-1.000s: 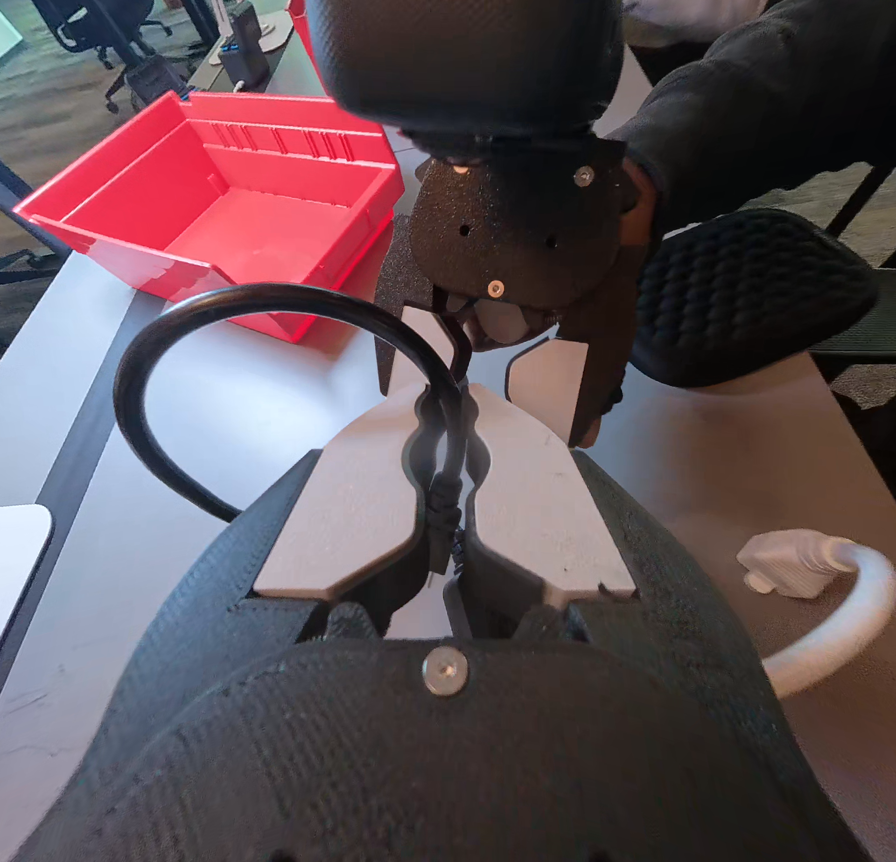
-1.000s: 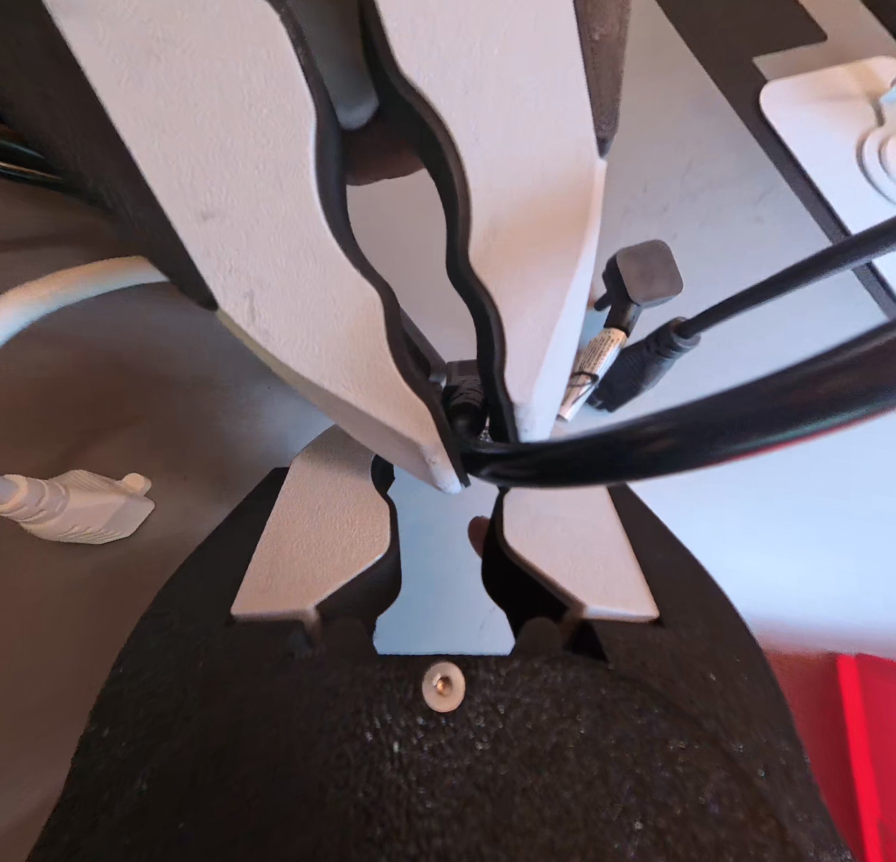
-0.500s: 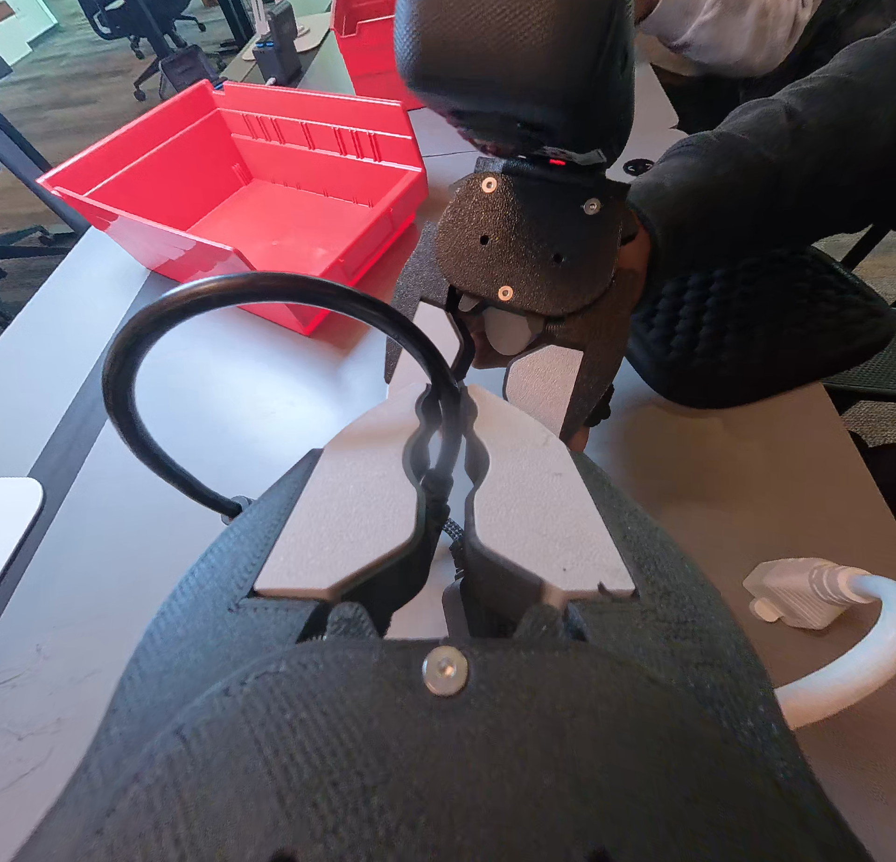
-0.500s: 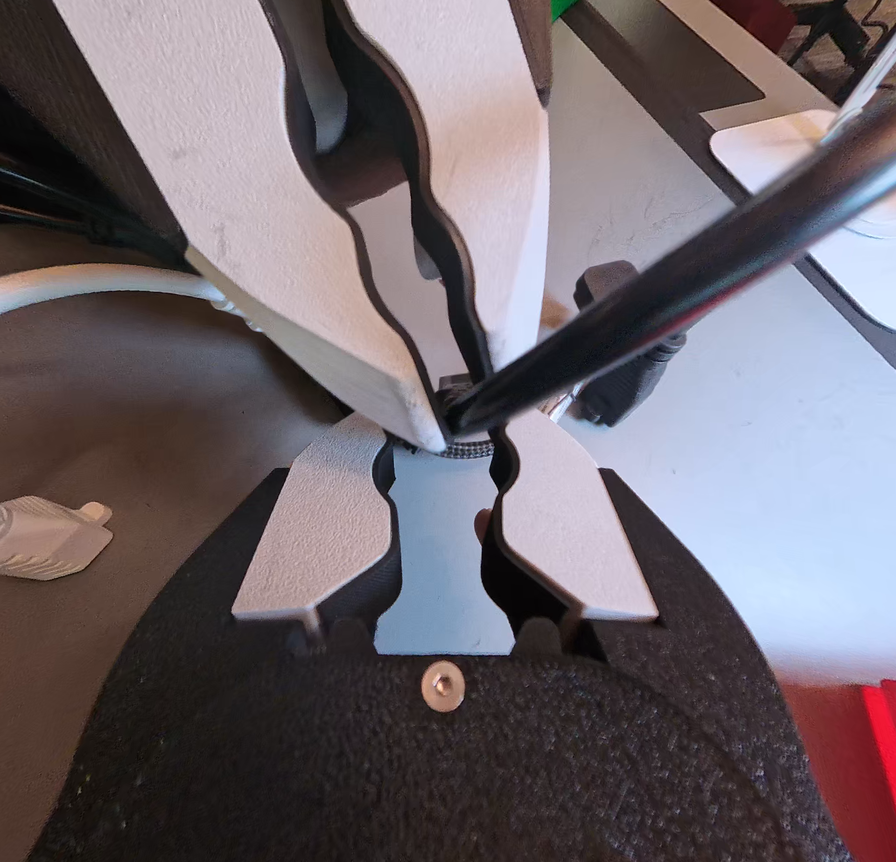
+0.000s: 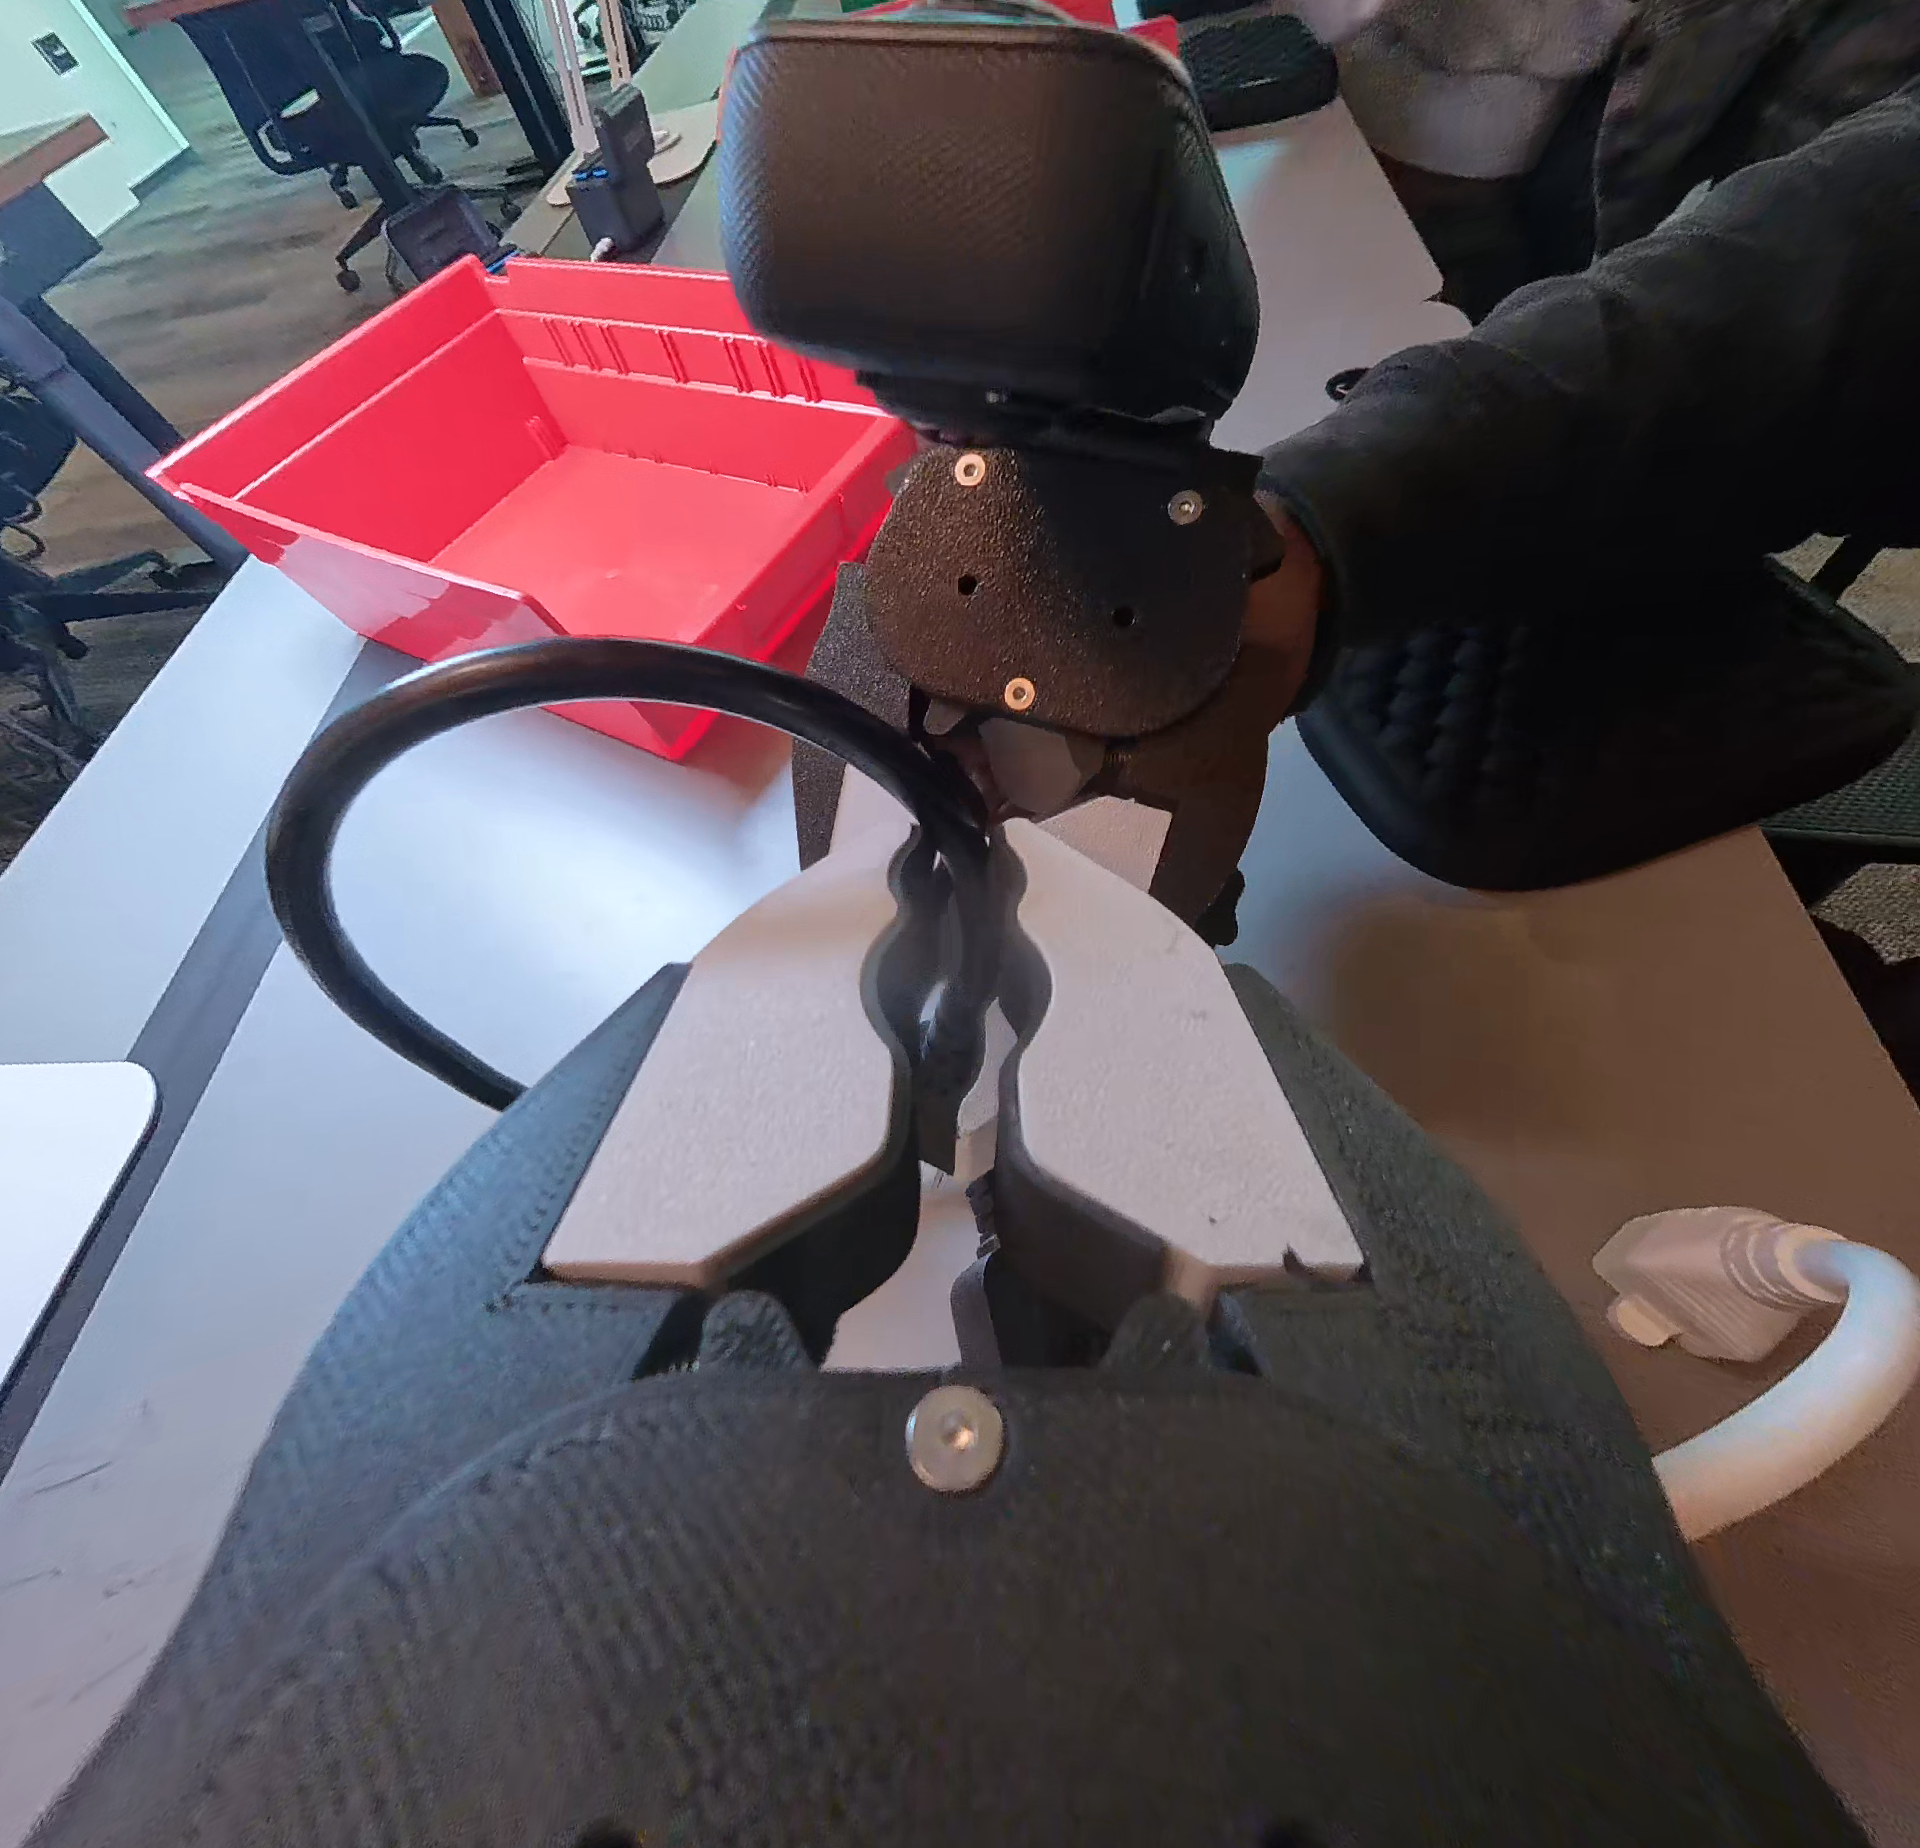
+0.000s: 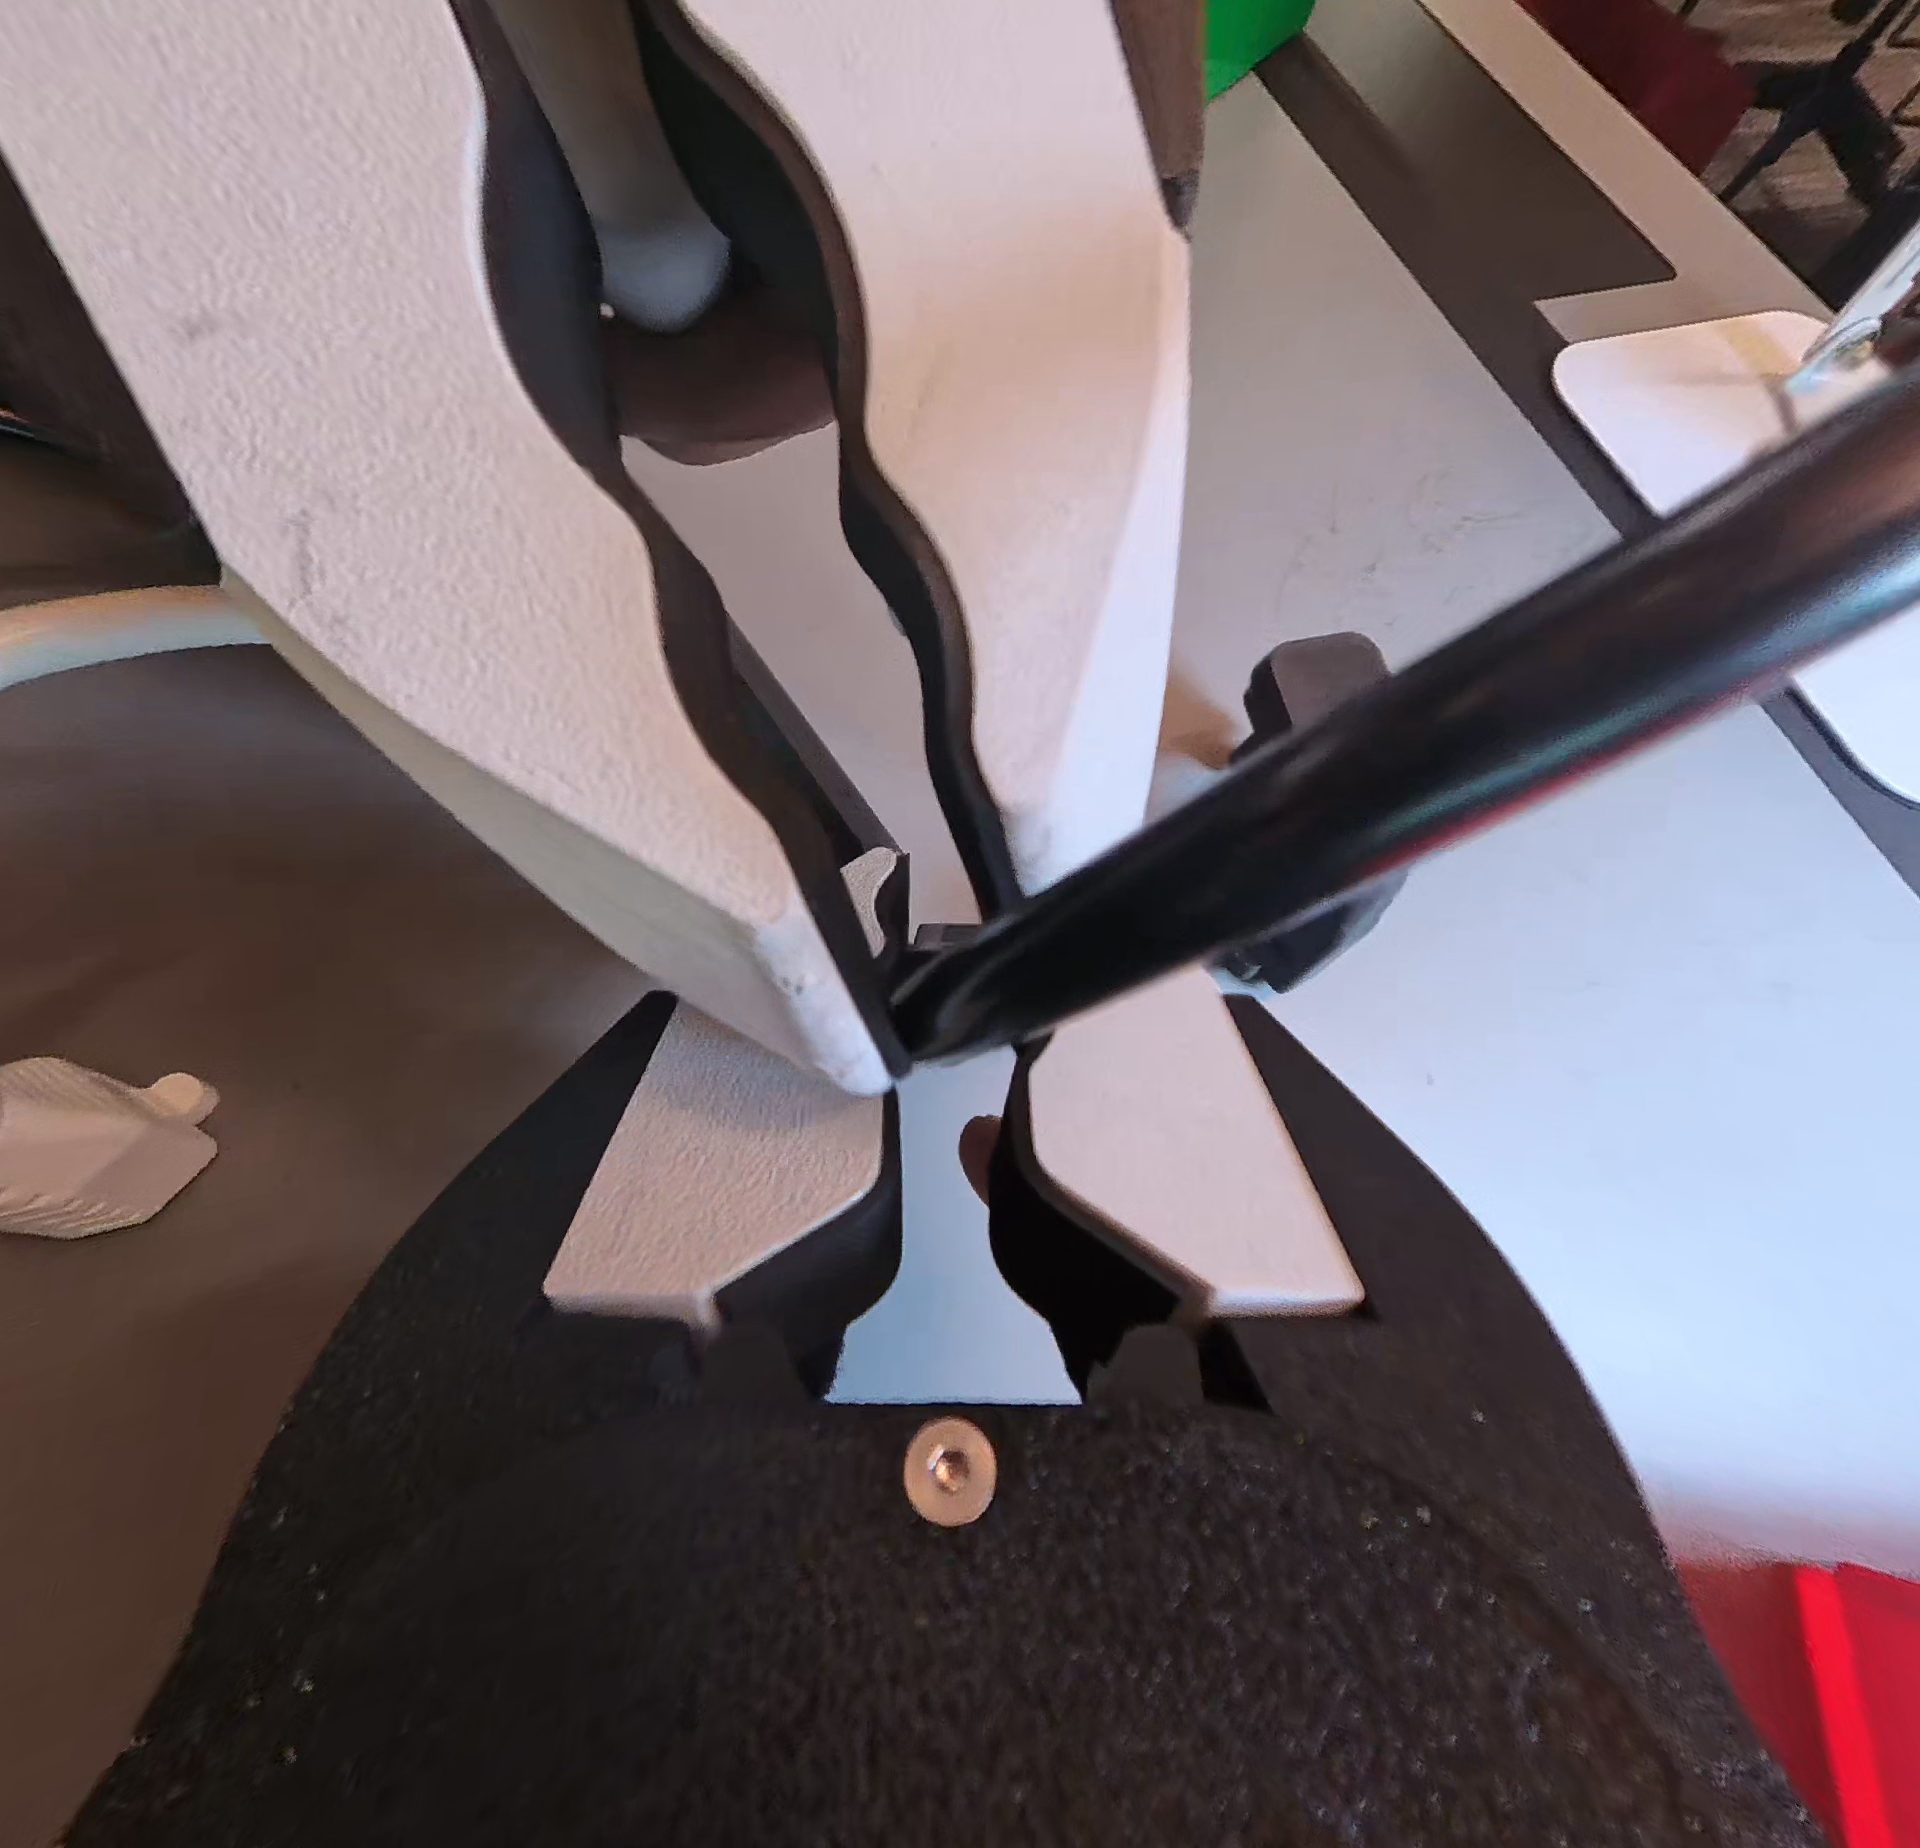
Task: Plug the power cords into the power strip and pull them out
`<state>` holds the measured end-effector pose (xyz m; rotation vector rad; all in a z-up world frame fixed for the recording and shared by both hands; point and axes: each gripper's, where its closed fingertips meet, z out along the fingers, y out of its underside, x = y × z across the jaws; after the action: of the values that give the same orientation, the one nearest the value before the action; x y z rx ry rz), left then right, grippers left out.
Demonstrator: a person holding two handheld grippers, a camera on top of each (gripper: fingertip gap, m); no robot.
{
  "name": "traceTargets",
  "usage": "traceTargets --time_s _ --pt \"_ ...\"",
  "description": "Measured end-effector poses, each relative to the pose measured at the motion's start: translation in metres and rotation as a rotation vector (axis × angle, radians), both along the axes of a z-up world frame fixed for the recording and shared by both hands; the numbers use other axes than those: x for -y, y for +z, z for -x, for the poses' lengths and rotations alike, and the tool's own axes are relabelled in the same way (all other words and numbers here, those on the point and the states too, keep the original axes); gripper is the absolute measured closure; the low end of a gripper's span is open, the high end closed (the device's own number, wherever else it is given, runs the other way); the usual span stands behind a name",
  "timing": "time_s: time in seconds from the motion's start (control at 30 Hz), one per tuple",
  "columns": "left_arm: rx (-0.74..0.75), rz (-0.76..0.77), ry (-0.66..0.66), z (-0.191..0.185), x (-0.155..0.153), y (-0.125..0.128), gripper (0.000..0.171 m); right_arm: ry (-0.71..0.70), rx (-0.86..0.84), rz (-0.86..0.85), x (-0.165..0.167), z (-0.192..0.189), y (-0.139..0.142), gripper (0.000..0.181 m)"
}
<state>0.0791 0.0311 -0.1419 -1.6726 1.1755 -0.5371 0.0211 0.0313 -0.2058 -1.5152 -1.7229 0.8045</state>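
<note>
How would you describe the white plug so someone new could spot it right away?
Start at the grey table and find the left tool, which is shut on a black cord. Just right of that tool lies the white plug, loose on the tabletop. It is the only white connector there, ribbed, with a thick white cable curling off behind it.

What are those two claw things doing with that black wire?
A person is holding a grabbing tool in each hand. The left tool is shut on a thick black cord, which loops up over the grey table. The right tool sits open, nose to nose with it, not holding anything. A white plug lies loose on the table, and an empty red bin sits behind. No power strip is in view.
</note>
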Motion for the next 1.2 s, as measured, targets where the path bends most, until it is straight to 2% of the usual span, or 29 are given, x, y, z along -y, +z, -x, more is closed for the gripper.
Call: traceTargets --time_s 0.13,0.23,0.4,0.67,0.8,1.07,1.2 --pt "0.012 -0.002 0.009 0.004 -0.002 0.003 0.161 0.006 0.009 0.013 0.004 0.000 -0.003 0.147" --pt "0.041 0.010 0.023 0.010 -0.005 0.006 0.161 0.003 -0.021 0.041 0.004 -0.002 0.000 0.141" --pt "0.035 0.006 0.031 0.014 -0.007 0.007 0.161 -0.016 -0.015 0.019 -0.001 0.000 0.001 0.142" --pt "-0.003 -0.020 0.054 0.016 -0.007 0.006 0.161 -0.074 0.125 -0.049 -0.016 -0.008 -0.012 0.138" --pt "0.010 -0.020 0.063 0.014 -0.009 0.007 0.161 -0.079 0.097 -0.033 -0.016 -0.002 -0.014 0.153" --pt "0.046 -0.033 0.068 0.018 -0.010 0.015 0.160 -0.036 0.005 -0.037 -0.011 0.008 -0.003 0.154" --pt "0.113 0.022 0.018 0.035 0.002 0.026 0.135 -0.005 -0.149 0.065 -0.004 0.008 0.018 0.155"
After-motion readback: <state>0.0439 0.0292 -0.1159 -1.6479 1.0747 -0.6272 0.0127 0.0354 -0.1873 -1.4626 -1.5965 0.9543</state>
